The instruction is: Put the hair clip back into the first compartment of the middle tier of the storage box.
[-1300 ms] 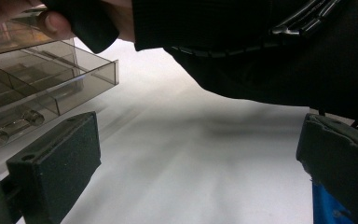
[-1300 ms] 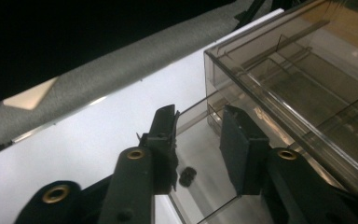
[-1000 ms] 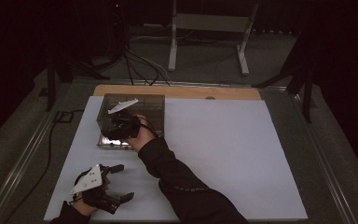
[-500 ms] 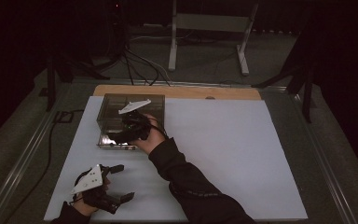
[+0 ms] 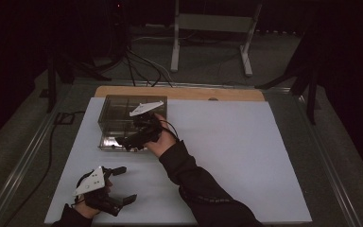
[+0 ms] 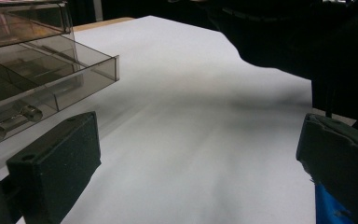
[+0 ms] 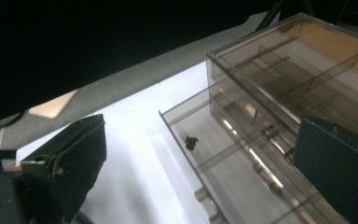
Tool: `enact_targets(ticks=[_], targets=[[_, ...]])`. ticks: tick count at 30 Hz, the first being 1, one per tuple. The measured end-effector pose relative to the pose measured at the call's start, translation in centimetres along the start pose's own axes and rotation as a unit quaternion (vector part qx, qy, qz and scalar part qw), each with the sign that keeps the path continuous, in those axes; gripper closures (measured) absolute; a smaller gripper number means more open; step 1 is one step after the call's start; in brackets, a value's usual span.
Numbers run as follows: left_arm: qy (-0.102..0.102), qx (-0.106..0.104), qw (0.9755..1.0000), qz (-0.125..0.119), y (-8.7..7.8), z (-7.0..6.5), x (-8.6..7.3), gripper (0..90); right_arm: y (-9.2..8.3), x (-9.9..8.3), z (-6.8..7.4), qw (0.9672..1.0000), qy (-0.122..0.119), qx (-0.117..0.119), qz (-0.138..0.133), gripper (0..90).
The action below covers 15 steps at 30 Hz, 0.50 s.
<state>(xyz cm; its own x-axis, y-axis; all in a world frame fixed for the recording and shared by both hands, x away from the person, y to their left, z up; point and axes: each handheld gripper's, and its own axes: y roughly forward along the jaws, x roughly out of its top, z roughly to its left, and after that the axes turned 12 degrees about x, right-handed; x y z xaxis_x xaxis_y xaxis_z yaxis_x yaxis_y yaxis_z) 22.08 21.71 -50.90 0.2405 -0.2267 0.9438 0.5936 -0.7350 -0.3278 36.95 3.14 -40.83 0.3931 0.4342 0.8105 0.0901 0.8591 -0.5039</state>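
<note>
Left gripper point(image 5: 116, 185) idle on the desk point(image 5: 246, 156), fingers spread, nothing between. Clear drawer box point(image 5: 123, 118) at desk's back left, drawer pulled out with small black part point(image 7: 191, 142) dropped inside. Right gripper point(image 5: 131, 141) over drawer, fingers just opened wide, empty; drop looks done, drawer not yet pushed shut.

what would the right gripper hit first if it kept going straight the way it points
Probably the pulled-out drawer of the clear box: the open right gripper aims into it, near a small black part. Depth is unclear.
</note>
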Motion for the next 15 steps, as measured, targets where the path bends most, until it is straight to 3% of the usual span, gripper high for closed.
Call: enact_targets(ticks=[9,15], targets=[[0.003,0.000,1.0000,0.000,-0.2,-0.1,-0.1,0.7,-1.7,-0.6,0.3,0.9999,-0.008,-0.007,0.003,0.0],[0.002,0.000,1.0000,-0.003,-0.2,0.0,0.0,0.7,-3.4,-1.2,0.4,0.9998,-0.008,-0.010,-0.013,0.0]])
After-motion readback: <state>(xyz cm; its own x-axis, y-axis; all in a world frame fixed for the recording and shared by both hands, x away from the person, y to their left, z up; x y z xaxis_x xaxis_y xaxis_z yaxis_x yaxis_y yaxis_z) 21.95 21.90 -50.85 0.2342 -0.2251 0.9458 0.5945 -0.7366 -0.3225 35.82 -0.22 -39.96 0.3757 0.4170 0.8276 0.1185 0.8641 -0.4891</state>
